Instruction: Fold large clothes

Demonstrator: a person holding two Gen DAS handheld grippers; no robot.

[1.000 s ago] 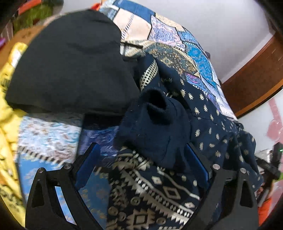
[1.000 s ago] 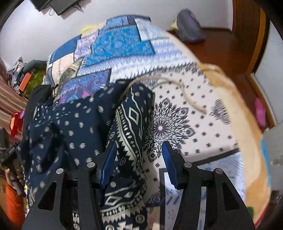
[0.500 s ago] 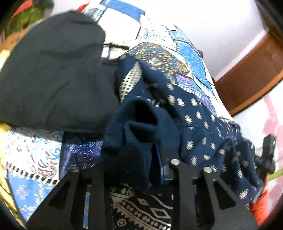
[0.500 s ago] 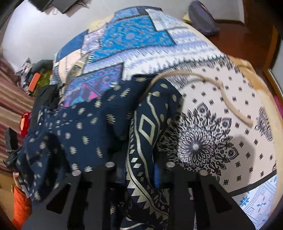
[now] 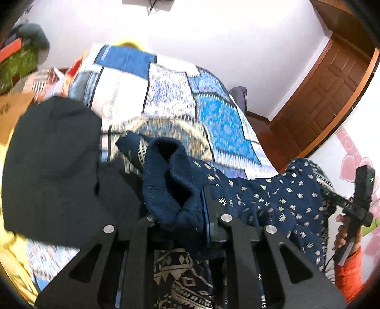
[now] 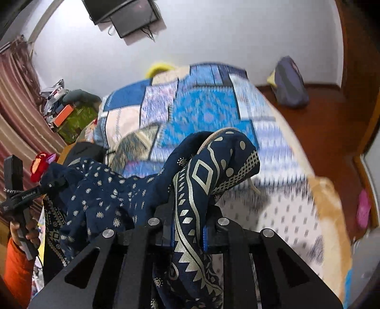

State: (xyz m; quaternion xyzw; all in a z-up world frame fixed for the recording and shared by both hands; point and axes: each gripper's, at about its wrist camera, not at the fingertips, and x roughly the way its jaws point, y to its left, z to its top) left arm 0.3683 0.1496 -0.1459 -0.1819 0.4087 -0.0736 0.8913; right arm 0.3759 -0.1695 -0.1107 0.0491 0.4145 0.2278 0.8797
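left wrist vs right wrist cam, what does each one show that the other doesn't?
Left wrist only: the left gripper, jaws closing on a plain navy fleece fold of the garment, a black cloth on the bed, and a brown wooden door.

Right wrist only: the right gripper, jaws closing on the garment's white geometric border band, a wall-mounted dark screen, and striped curtains.

Both: the navy patterned garment strung between the grippers, and the blue patchwork bedspread.
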